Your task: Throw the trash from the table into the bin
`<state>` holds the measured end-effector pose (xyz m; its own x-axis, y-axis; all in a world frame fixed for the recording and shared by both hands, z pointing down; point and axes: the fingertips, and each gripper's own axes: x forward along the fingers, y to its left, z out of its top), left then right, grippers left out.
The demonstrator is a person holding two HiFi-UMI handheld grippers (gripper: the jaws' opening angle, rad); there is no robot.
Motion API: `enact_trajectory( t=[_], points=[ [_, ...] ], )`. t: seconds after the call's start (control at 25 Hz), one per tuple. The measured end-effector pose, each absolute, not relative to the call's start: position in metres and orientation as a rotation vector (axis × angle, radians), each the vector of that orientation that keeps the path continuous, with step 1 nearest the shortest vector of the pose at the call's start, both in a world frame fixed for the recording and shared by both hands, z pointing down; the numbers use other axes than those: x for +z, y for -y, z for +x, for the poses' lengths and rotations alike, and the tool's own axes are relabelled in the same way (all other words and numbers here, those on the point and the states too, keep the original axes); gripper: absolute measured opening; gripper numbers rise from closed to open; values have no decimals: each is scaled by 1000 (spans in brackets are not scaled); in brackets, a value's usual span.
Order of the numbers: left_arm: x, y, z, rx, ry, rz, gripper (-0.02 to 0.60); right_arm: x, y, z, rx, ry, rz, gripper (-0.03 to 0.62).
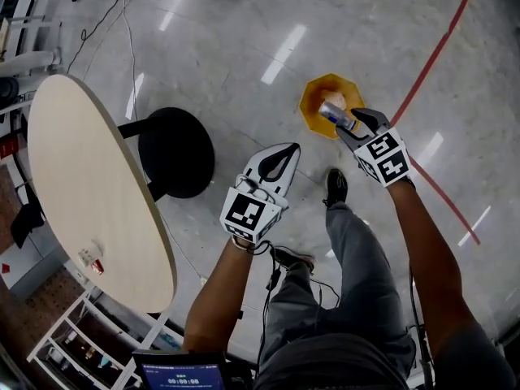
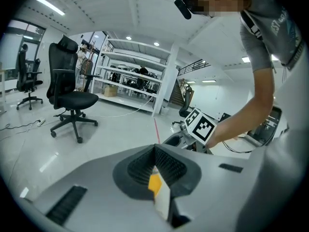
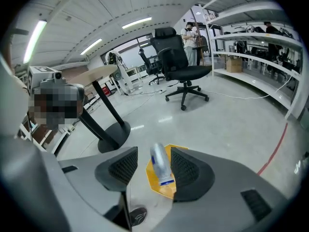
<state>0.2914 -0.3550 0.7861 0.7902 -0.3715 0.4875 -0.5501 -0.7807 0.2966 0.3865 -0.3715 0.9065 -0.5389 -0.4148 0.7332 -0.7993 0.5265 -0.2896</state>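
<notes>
Roughly midway. Holding a can [image 1: 336, 114] in the right gripper [image 1: 357, 130] directly above the bin [image 1: 311, 104], jaws part-closed around it, not dropped yet. Pinching a yellow-and-white scrap [image 2: 159, 193] in the tight-shut left gripper [image 1: 276, 162], near the bin. Probably left to fetch: small bits [image 1: 91, 260] on the table [image 1: 81, 177], well away from the bin.

A black swivel chair [image 2: 73, 99] stands left of white metal shelving [image 2: 135, 74]; a red line [image 1: 435, 55] crosses the grey floor [image 1: 244, 23].
</notes>
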Motion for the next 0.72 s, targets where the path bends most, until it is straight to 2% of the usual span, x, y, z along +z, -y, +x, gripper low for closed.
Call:
enact_trajectory(
  t=[0.2,0.44,0.48,0.52,0.6,0.72],
  points=[
    [748,339,282,542,720,2561,41,872,363,385,817,2169,1014,196],
    [675,308,263,453,763,2587,41,787,340,380,739,2206,1076,196],
    [660,302,259,436,774,2593,41,769,335,379,727,2216,1089,183],
    [646,294,255,418,785,2604,41,750,329,378,713,2228,1106,114],
    [612,280,246,363,811,2633,41,709,316,375,687,2254,1145,28],
    [556,259,226,264,863,2680,41,646,294,363,661,2295,1194,9]
  ],
)
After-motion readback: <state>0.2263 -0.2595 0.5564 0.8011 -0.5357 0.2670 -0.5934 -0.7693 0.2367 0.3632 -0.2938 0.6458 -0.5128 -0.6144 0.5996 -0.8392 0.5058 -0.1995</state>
